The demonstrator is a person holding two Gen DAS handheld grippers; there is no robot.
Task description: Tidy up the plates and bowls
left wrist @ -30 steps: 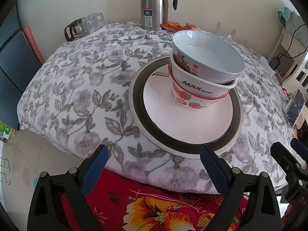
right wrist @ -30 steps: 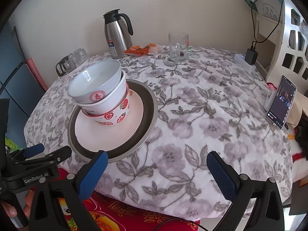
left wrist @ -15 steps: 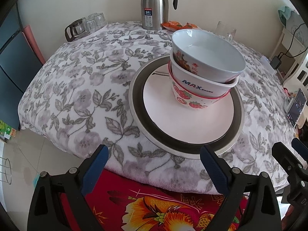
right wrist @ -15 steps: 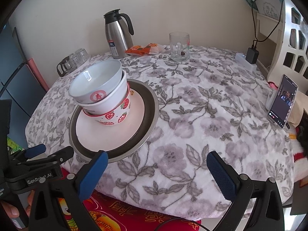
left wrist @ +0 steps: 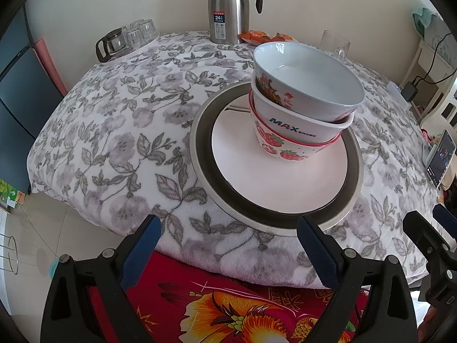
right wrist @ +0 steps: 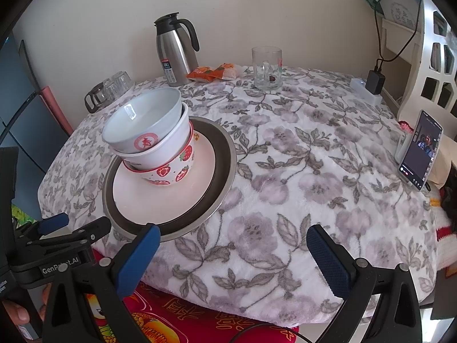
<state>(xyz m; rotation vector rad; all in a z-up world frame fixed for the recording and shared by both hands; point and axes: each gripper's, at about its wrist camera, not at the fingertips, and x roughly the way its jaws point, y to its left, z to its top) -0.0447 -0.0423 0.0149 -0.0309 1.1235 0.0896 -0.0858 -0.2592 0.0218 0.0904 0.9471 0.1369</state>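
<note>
I see my left gripper (left wrist: 228, 243) and right gripper (right wrist: 228, 253) both released, jaws spread, holding nothing, short of the table's near edge. The 3 nested bowls (left wrist: 302, 108) tilt on the pink plate (left wrist: 274, 183), itself on the dark-rimmed plate (left wrist: 205, 177), at 12 o'clock from the left gripper, 10 o'clock from the right.

We are reading "MAX" in blue on the middle bowl (left wrist: 300, 127), with small characters beside it too tiny to make out; the top bowl (right wrist: 142, 123) is showing a red roundel with the character "寿"; the steel flask (left wrist: 228, 8) is carrying a label with "24"; the left hand-held gripper (right wrist: 71, 230) is bearing "GenRobot.AI", partly hidden.
</note>
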